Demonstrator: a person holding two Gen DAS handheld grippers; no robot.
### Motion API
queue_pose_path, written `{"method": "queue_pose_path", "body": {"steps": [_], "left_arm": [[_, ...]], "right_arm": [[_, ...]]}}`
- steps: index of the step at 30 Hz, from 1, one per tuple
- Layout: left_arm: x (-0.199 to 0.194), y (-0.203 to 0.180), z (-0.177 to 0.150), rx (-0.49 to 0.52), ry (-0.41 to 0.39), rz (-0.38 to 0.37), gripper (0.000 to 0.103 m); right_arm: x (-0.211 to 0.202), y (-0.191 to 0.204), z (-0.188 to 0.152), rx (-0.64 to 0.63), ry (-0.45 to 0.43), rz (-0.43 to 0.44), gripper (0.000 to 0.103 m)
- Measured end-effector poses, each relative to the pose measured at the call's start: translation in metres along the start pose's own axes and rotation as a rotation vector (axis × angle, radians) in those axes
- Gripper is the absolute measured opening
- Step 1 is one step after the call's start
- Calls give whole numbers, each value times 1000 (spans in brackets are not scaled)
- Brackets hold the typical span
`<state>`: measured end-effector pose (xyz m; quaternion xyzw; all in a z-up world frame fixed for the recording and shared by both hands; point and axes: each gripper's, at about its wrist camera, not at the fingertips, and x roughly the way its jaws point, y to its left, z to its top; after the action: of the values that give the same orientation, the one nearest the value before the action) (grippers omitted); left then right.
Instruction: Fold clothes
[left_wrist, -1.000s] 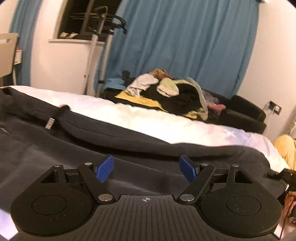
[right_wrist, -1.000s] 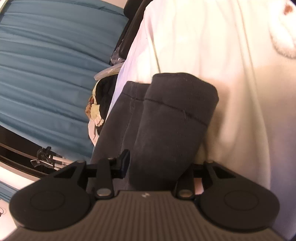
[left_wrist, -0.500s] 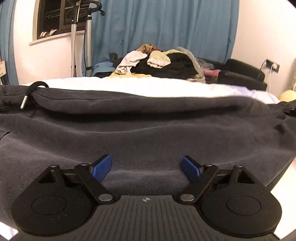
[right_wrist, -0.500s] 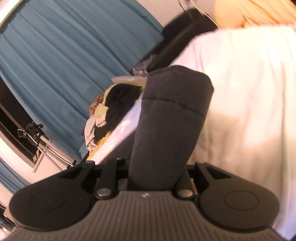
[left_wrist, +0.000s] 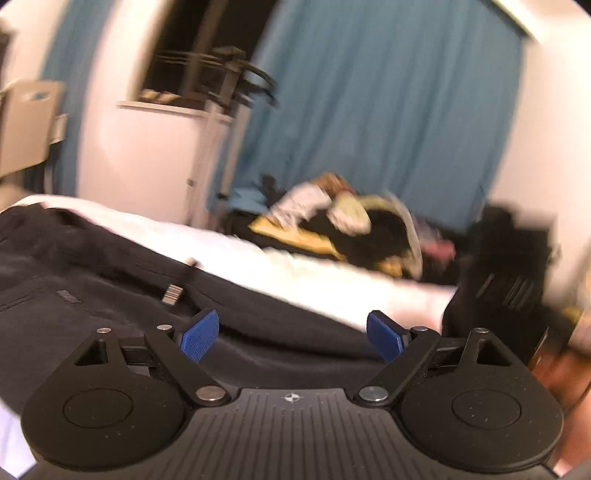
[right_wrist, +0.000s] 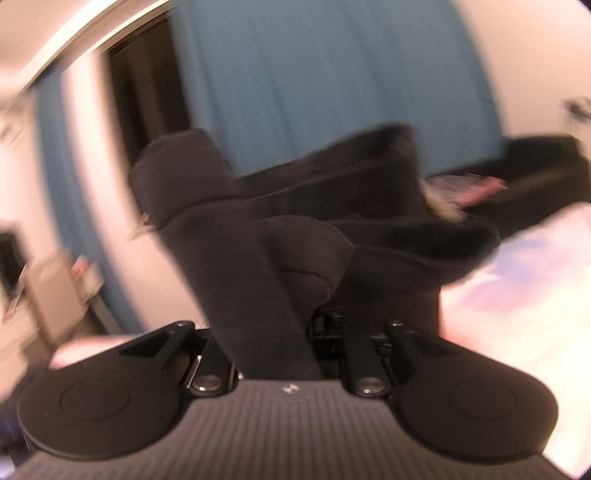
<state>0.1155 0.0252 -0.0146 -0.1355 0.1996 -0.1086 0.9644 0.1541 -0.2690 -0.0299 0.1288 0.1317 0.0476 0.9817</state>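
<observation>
Dark grey trousers (left_wrist: 110, 280) lie spread on the white bed (left_wrist: 314, 280), their waistband and metal-tipped drawstring (left_wrist: 173, 293) to the left. My left gripper (left_wrist: 291, 338) is open and empty, just above the cloth, blue pads (left_wrist: 199, 338) wide apart. My right gripper (right_wrist: 273, 354) is shut on the trouser leg cuffs (right_wrist: 251, 266) and holds them lifted in the air; its fingertips are hidden by the cloth. Both views are blurred by motion.
A pile of mixed clothes (left_wrist: 351, 229) lies on a dark sofa (left_wrist: 509, 236) beyond the bed. Blue curtains (left_wrist: 388, 110) and a garment steamer stand (left_wrist: 207, 147) are at the back. The white bedsheet (right_wrist: 524, 295) shows at the right.
My right gripper has lifted the cuffs up from the bed and swung them towards the curtain side. My left gripper has risen and tilted off the trousers, still open.
</observation>
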Motion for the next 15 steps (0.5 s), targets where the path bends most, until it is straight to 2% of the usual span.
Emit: {"method": "queue_pose_path", "body": {"steps": [2, 4, 5, 7, 10, 11, 12, 14, 15], "left_arm": [[-13, 20, 2, -74, -52, 4, 92], [-18, 37, 2, -110, -69, 17, 92], [-18, 44, 2, -119, -70, 22, 92], [-16, 54, 0, -153, -58, 37, 92], [-10, 57, 0, -200, -32, 1, 92], [-9, 54, 0, -199, -30, -12, 92], [-8, 51, 0, -196, -27, -25, 92], [-6, 45, -2, -191, -11, -53, 92], [-5, 44, -4, -192, 2, -68, 92]], "right_arm": [[17, 40, -36, -90, 74, 65, 17], [33, 67, -80, -140, 175, 108, 17], [40, 78, -100, -172, 221, 109, 18], [46, 87, -123, -228, 245, 88, 20], [50, 83, -115, -216, 262, 101, 22], [48, 83, -110, -227, 280, 115, 29], [44, 82, -105, -240, 306, 144, 44], [35, 80, -92, -272, 349, 213, 59], [26, 81, -86, -296, 367, 243, 61]]}}
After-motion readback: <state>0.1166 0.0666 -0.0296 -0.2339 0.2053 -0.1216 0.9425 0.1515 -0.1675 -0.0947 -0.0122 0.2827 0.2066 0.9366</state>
